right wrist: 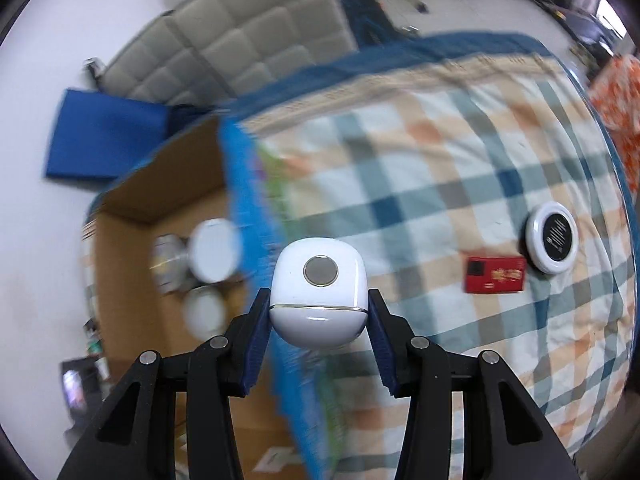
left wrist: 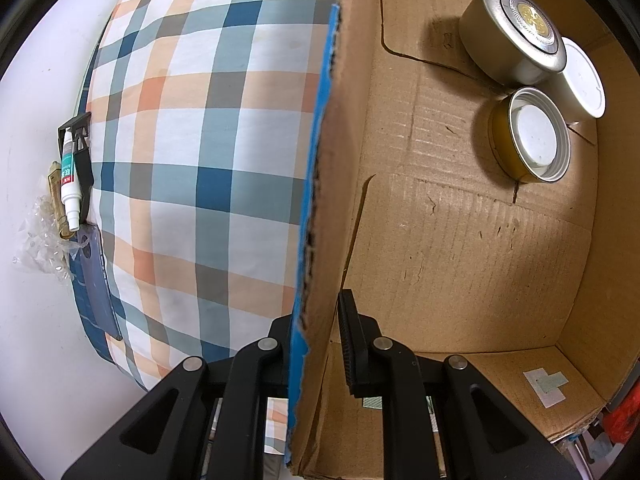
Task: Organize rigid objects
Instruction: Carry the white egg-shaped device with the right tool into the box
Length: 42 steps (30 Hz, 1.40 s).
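The right gripper is clamped on a white rounded case with a round grey button on its upper face, pinched between both pads and held above the checked bedspread, just beside the blue-edged wall of the cardboard box. The left gripper is closed on that box wall, one finger outside over the bed and one inside. In the box's far corner sit a silver tin, a gold-rimmed tin and a white lid; a red box and a round white-rimmed disc lie on the bedspread, well apart from the held case.
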Each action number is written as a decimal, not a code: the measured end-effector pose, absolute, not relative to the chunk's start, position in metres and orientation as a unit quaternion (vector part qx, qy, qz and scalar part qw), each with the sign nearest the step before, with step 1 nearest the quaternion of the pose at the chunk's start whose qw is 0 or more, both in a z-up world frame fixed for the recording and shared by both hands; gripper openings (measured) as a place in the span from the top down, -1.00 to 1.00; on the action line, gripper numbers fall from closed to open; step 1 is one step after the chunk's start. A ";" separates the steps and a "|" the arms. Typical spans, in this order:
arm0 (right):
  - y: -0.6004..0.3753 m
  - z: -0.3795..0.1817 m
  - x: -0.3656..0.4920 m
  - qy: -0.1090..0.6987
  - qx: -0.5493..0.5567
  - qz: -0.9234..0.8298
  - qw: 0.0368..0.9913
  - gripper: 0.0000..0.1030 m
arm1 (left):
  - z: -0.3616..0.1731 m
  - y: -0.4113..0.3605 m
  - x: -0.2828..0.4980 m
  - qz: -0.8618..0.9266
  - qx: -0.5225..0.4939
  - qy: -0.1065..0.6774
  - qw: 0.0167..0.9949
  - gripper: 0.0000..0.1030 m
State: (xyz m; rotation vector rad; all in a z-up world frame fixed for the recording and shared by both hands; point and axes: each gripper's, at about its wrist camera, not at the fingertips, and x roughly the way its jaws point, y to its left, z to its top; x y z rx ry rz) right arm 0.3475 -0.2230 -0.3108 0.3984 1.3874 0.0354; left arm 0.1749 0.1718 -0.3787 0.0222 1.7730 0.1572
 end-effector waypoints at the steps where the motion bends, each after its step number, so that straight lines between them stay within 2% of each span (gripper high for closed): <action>1: -0.218 -0.304 0.343 0.632 0.183 0.023 0.752 0.05 | -0.379 0.172 0.175 0.068 0.010 0.774 0.629 0.76; 7: -0.163 -0.293 0.325 0.637 0.148 0.078 0.753 0.05 | -0.379 0.171 0.175 0.067 0.011 0.773 0.630 0.77; 15: -0.112 -0.323 0.319 0.657 0.085 0.101 0.743 0.05 | -0.379 0.171 0.175 0.066 0.007 0.773 0.631 0.77; 22: -0.070 -0.338 0.315 0.642 -0.014 0.103 0.760 0.05 | -0.380 0.172 0.175 0.064 0.005 0.774 0.630 0.77; 42: -0.082 -0.394 0.332 0.686 -0.052 0.039 0.724 0.05 | -0.387 0.177 0.171 0.059 0.005 0.777 0.626 0.77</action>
